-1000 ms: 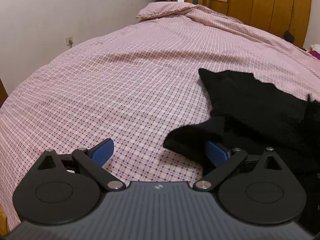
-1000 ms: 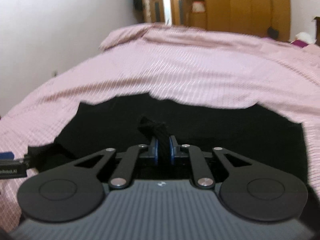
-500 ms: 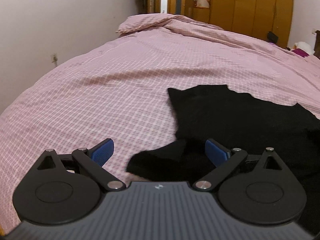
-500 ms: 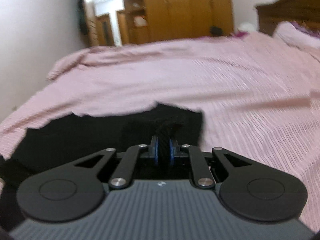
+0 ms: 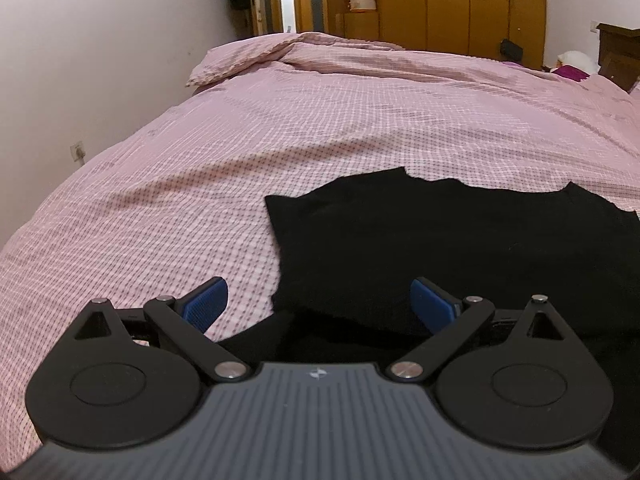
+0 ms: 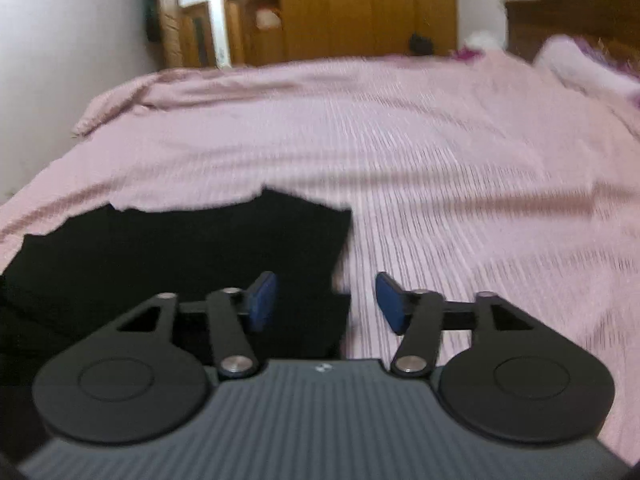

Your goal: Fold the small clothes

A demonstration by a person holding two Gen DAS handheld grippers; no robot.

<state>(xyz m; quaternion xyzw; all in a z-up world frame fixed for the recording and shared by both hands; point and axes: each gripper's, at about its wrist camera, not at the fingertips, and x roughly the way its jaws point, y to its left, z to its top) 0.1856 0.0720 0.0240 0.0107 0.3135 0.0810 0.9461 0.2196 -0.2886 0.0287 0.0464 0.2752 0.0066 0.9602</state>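
A black garment [image 5: 460, 248] lies spread on the pink checked bedspread [image 5: 280, 152]. My left gripper [image 5: 318, 300] hangs open over the garment's left edge, with dark cloth beneath the gap between its blue pads [image 5: 206, 304]. In the right wrist view the same black garment [image 6: 180, 256] fills the lower left. My right gripper [image 6: 326, 302] sits over the garment's right edge; its jaws are opening, and the blue pads [image 6: 262, 300] stand apart without pressing any cloth.
The bed runs far back to a rumpled fold of cover [image 5: 288, 52]. A white wall [image 5: 100, 60] flanks the left side. Wooden wardrobes [image 5: 460, 4] and a doorway stand behind. A dark headboard [image 6: 572, 20] and pillow [image 6: 576, 68] are at the right.
My right gripper, shut on a pinch of black cloth before, has carried it rightward and let go. The left gripper swung right over the garment's left edge, open throughout.
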